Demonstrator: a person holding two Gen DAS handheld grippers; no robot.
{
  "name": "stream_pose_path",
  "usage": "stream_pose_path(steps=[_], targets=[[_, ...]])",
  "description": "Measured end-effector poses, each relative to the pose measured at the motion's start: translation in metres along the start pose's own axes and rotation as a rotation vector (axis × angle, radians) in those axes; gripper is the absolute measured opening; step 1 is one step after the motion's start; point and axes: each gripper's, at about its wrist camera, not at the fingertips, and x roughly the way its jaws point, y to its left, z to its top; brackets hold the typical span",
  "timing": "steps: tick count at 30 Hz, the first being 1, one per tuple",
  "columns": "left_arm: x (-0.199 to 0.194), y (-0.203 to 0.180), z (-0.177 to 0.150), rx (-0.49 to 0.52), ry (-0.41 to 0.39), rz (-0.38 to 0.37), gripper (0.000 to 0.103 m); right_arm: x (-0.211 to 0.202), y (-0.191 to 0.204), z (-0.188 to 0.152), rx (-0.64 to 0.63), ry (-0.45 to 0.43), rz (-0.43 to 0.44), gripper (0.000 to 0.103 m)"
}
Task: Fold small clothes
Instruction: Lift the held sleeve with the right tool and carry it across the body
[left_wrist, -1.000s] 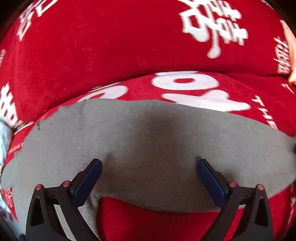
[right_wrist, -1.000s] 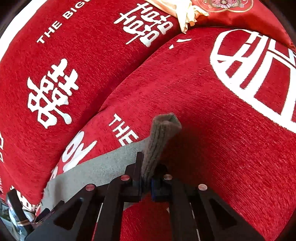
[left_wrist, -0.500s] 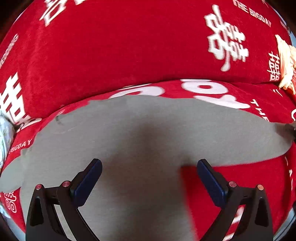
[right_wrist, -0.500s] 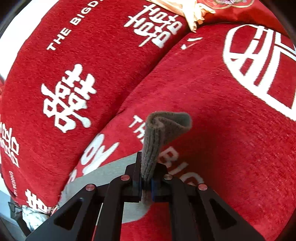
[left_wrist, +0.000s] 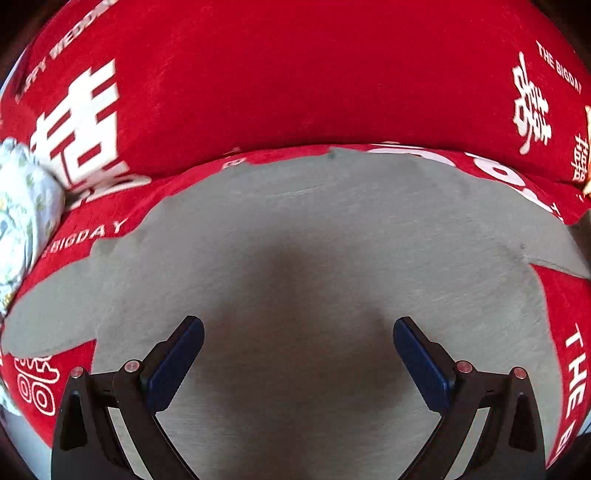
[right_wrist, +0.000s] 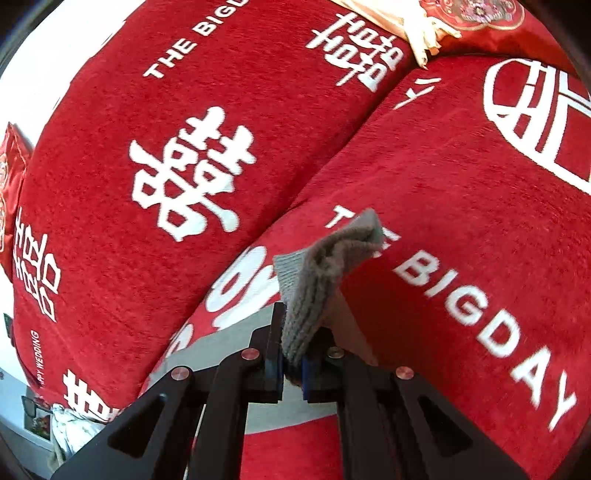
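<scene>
Jaws of the left gripper (left_wrist: 298, 343) stand wide apart with nothing between the blue pads (left_wrist: 177, 365); they hang over the grey garment (left_wrist: 332, 229), which lies spread flat beneath them. A second ago this view showed only a band of grey with red cover just below the fingers; now grey fills nearly the whole lower half, and a pale flowered cloth (left_wrist: 26, 206) has come into sight at the left edge. The right gripper (right_wrist: 291, 369) is clamped tight on a ribbed grey edge (right_wrist: 317, 280) of the garment, as it was a second ago. The pinched end stood up as a narrow upright fold then; now it flares wider and leans to the right, and the white words below it on the red cover read in full where before only their start showed.

Under everything lies a red cushion cover (right_wrist: 461, 206) printed with white characters and English words. A second red cushion (right_wrist: 155, 155) rises behind it, the seam between them running diagonally in the right view. Cream fabric (right_wrist: 410, 29) sits at the top, beside a red embroidered piece (right_wrist: 480, 14). At far left a white wall (right_wrist: 40, 48) shows.

The garment stretches from the right gripper's pinch leftward and down, under the left gripper.
</scene>
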Motion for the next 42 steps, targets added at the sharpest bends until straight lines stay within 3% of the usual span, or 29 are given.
stream_pose_path(steps=[5, 8, 10, 15, 19, 28, 42], targets=[[0.020, 0.042, -0.025, -0.118, 0.030, -0.053, 0.103, -0.008, 0.041, -0.010, -0.017, -0.003, -0.026, 0.007], [0.014, 0.047, -0.024, -0.124, 0.019, -0.052, 0.103, -0.012, 0.068, -0.017, -0.052, -0.021, -0.057, 0.007], [0.010, 0.050, -0.026, -0.140, 0.009, -0.102, 0.103, -0.012, 0.082, -0.022, -0.055, -0.023, -0.060, 0.007], [0.014, 0.052, -0.029, -0.123, 0.002, -0.030, 0.103, -0.004, 0.122, -0.045, -0.092, -0.029, -0.069, 0.007], [0.011, 0.067, -0.029, -0.168, 0.006, -0.072, 0.103, 0.005, 0.152, -0.063, -0.128, -0.012, -0.052, 0.007], [0.012, 0.093, -0.026, -0.257, 0.015, -0.090, 0.103, 0.019, 0.217, -0.093, -0.221, 0.015, -0.006, 0.007], [0.005, 0.106, -0.027, -0.282, -0.005, -0.109, 0.103, 0.060, 0.284, -0.154, -0.297, 0.085, 0.036, 0.007]])
